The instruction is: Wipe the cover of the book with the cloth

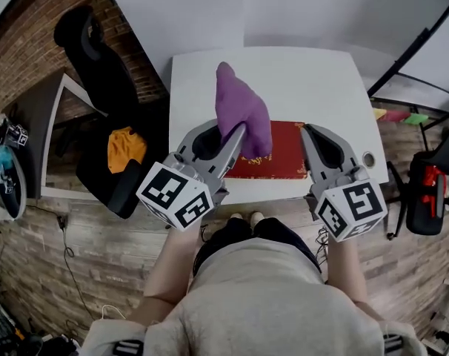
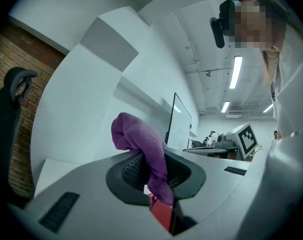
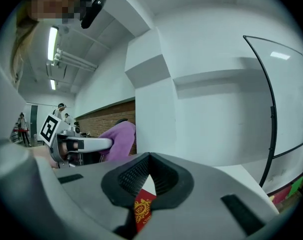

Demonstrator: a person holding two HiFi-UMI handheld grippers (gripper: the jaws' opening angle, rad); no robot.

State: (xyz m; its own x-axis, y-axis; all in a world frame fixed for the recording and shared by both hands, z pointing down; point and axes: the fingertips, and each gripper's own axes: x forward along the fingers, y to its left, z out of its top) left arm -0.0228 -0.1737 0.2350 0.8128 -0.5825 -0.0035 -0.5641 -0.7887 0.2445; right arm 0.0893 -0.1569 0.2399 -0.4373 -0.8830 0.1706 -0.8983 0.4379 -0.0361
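Observation:
A red book [image 1: 282, 156] with a gold emblem lies flat near the front edge of the white table [image 1: 313, 80]. My left gripper [image 1: 239, 130] is shut on a purple cloth [image 1: 243, 108], which stands up in a bunch above the jaws and hangs over the book's left part. In the left gripper view the cloth [image 2: 141, 144] is pinched between the pads, with the book [image 2: 161, 215] below. My right gripper [image 1: 306, 130] hovers at the book's right end, jaws shut with nothing in them. The right gripper view shows the book [image 3: 143, 209] beneath the right gripper [image 3: 150, 160] and the cloth [image 3: 119, 139] to the left.
A black office chair [image 1: 98, 65] with an orange item [image 1: 126, 147] stands left of the table, beside a dark desk [image 1: 39, 124]. A small round fitting [image 1: 369, 159] sits at the table's right edge. A black and red chair [image 1: 428, 184] is at the right.

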